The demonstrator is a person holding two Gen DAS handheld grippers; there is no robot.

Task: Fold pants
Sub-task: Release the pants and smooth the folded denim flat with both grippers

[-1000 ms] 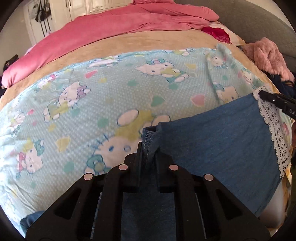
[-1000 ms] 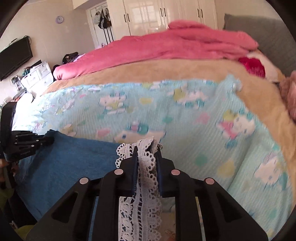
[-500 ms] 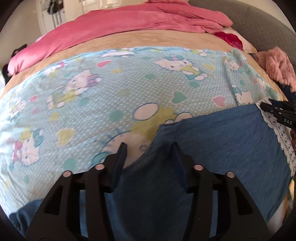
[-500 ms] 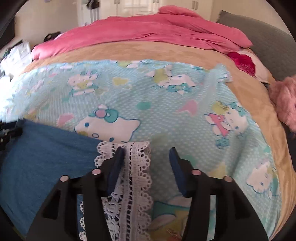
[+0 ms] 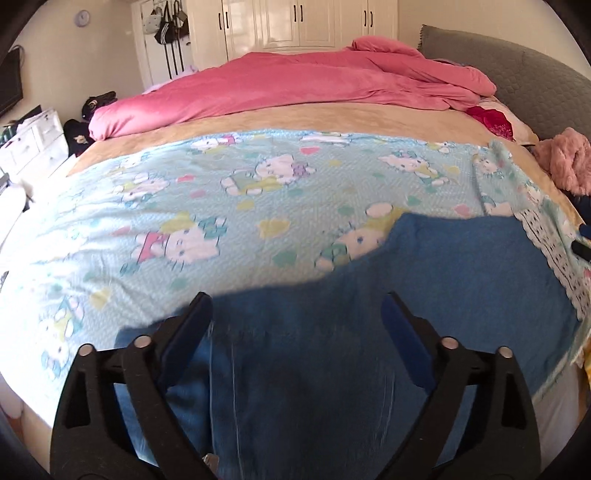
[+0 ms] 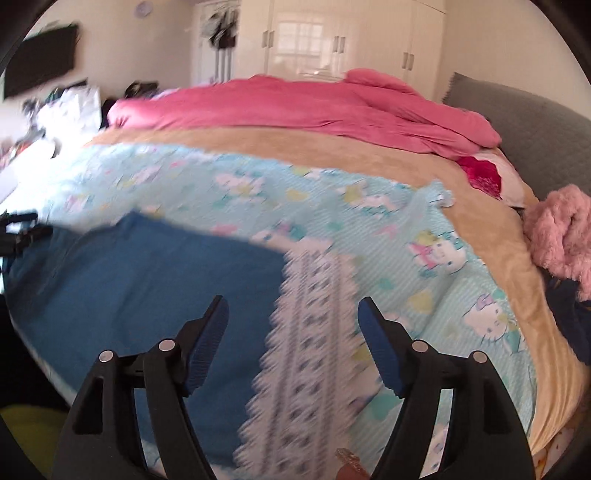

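I've let go since a second ago: left gripper and right gripper are both opening, empty, over the pants flat on the bed. The loose lace hem may slip and spoil the fold.

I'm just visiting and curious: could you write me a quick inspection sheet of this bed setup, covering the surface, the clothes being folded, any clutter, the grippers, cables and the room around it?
Surface: bed spread with a light blue cartoon-cat sheet over a tan blanket.
Job's things: blue pants lying flat on the sheet, white lace trim along one end.
Clutter: pink duvet bunched at the far side; fluffy pink garment at the bed's edge.
Grippers: left gripper over the pants, right gripper over the lace; both sets of jaws opening, nothing pinched.
Cables: nothing seen.
Surroundings: white wardrobe, grey headboard, bags hanging on the wall.
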